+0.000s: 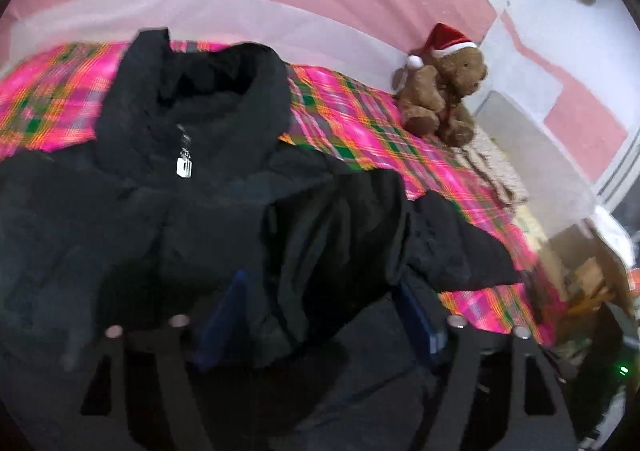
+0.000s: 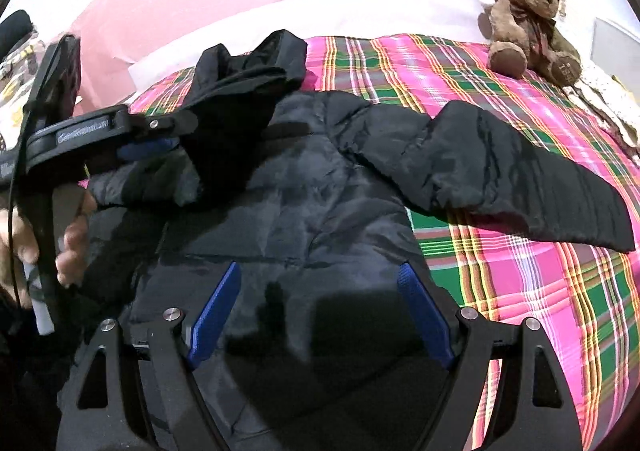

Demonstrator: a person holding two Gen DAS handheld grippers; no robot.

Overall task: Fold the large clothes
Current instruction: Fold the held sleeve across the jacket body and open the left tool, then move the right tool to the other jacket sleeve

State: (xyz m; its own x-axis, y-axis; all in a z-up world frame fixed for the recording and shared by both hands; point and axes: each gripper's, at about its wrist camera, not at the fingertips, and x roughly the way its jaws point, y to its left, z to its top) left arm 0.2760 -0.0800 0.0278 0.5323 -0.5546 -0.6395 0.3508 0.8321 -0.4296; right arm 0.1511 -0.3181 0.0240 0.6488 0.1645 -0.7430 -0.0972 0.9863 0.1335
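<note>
A large black puffer jacket [image 1: 192,203] lies on a pink plaid bed cover [image 1: 360,119], collar toward the wall, zipper pull [image 1: 184,165] showing. My left gripper [image 1: 320,291] has its blue fingers [image 1: 228,307] wide apart with a fold of sleeve fabric [image 1: 320,243] draped between them. In the right wrist view the left gripper [image 2: 160,143] is at the left, holding up the jacket's left sleeve [image 2: 232,107]. My right gripper [image 2: 320,279] is open, hovering over the jacket body [image 2: 304,211]. The other sleeve [image 2: 500,179] lies spread to the right.
A brown teddy bear with a Santa hat [image 1: 440,91] sits at the bed's far right corner by the pink wall; it also shows in the right wrist view [image 2: 528,15]. Clutter and boxes [image 1: 592,275] stand beyond the bed's right edge.
</note>
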